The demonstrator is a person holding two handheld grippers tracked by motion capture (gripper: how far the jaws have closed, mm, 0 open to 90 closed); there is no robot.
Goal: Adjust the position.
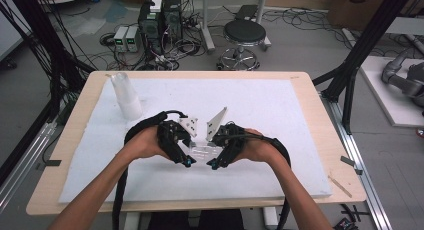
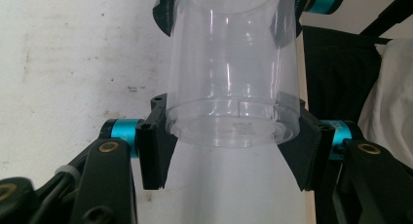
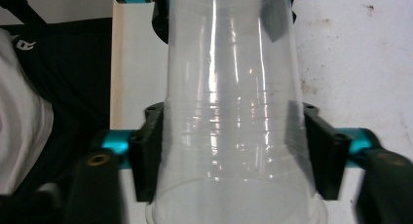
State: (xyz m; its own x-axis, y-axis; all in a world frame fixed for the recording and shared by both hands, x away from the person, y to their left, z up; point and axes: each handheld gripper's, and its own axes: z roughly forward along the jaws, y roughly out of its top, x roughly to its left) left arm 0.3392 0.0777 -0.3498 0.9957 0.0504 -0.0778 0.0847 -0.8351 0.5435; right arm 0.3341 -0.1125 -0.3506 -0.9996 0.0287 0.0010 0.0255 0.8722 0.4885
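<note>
A clear plastic cup point(image 1: 202, 149) hangs on its side just above the white foam mat point(image 1: 260, 105), at mid-table between my two grippers. My left gripper point(image 1: 193, 151) is shut on the cup's base end point(image 2: 231, 129), its black pads point(image 2: 155, 146) pressed on both sides. From the opposite side, my right gripper point(image 1: 213, 152) is shut on the wider rim end point(image 3: 234, 136). In each gripper view the other gripper shows beyond the cup point(image 2: 234, 0) point(image 3: 224, 5). I cannot tell whether this is one cup or two nested cups.
A stack of clear cups point(image 1: 125, 94) stands on the mat at the back left. The wooden table edge point(image 1: 320, 115) frames the mat. Beyond the table are a stool point(image 1: 243, 35), electronics boxes and cables on the floor.
</note>
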